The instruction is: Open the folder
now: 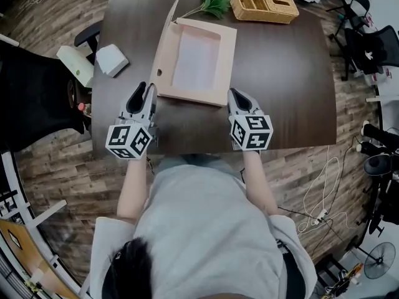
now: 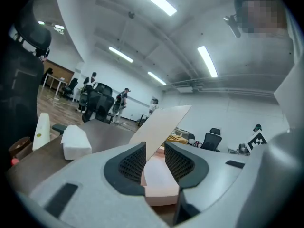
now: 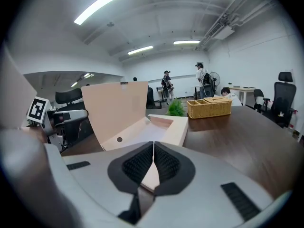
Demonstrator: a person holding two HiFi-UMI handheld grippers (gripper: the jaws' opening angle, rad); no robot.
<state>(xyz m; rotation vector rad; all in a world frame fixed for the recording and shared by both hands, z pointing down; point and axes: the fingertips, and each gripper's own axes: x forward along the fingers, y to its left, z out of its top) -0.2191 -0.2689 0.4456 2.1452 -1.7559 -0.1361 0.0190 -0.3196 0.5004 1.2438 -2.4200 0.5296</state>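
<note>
At the left of the dark table (image 1: 280, 92) lay a white box (image 1: 111, 60), clear of the work. The pink folder (image 1: 196, 61) sat in the middle of the table, its tray flat and its lid (image 1: 165, 55) lifted along the left side, standing steeply rather than laid back. A green plant (image 1: 215, 2) and a wicker basket (image 1: 264, 6) stood beyond it, well apart from the tongs.

The likely trouble was that lid. It stood near upright with nothing gripping it, so it could tip back over the tray and close the folder again. A knock from the left tongs as they came away would be enough. The tray also had nothing pinning it, so a push on the lid might slide the whole folder across the table.

The left tongs (image 1: 145, 94), just beside the folder's near left corner, stood wide apart. In the left gripper view the lid's edge (image 2: 164, 122) rose in the gap between them, but neither pad pressed on it, so they held nothing. The right tongs (image 1: 234, 95), near the folder's near right corner, were closed tip to tip. In the right gripper view only the folder's pale corner showed beyond them, and they gripped nothing.
</note>
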